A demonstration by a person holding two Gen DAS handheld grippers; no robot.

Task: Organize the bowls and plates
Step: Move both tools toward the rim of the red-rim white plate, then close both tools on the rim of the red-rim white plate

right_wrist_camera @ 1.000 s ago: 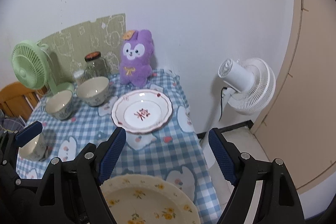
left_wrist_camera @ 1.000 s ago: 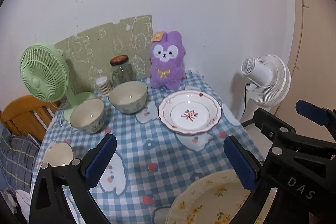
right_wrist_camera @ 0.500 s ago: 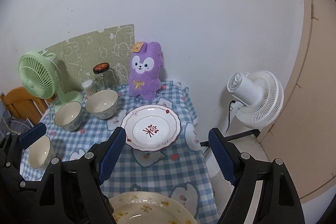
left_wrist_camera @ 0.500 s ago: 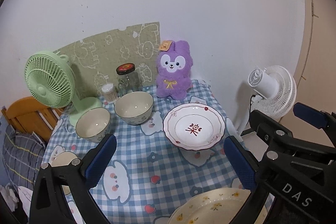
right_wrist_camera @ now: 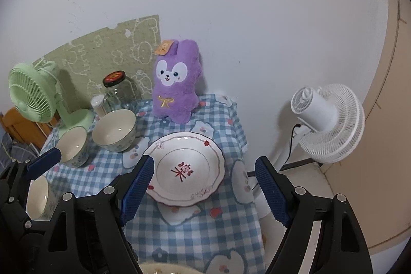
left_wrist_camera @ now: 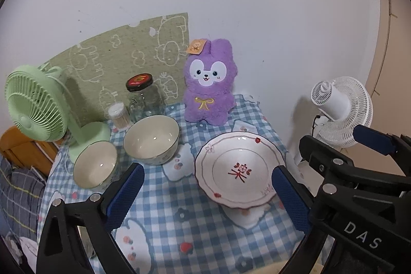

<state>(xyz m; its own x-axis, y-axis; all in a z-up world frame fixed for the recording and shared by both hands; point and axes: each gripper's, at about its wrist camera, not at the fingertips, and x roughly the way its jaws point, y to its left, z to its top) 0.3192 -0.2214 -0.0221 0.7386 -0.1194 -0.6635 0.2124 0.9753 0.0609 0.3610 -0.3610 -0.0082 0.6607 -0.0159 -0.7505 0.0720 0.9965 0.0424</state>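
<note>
Plate (left_wrist_camera: pixel 240 168) with the red flower sits near the table's (left_wrist_camera: pixel 164 202) right edge, two bowls (left_wrist_camera: pixel 151 139) at its left, and both claws, left (left_wrist_camera: pixel 205 199) and right (right_wrist_camera: pixel 201 190), hang spread wide, gripping nothing.

Open cloth (left_wrist_camera: pixel 164 199) before my claws; plate (left_wrist_camera: pixel 240 168) right, bowls (left_wrist_camera: pixel 151 139) left, toy (left_wrist_camera: pixel 209 91) and jar (left_wrist_camera: pixel 145 96) block back.
</note>
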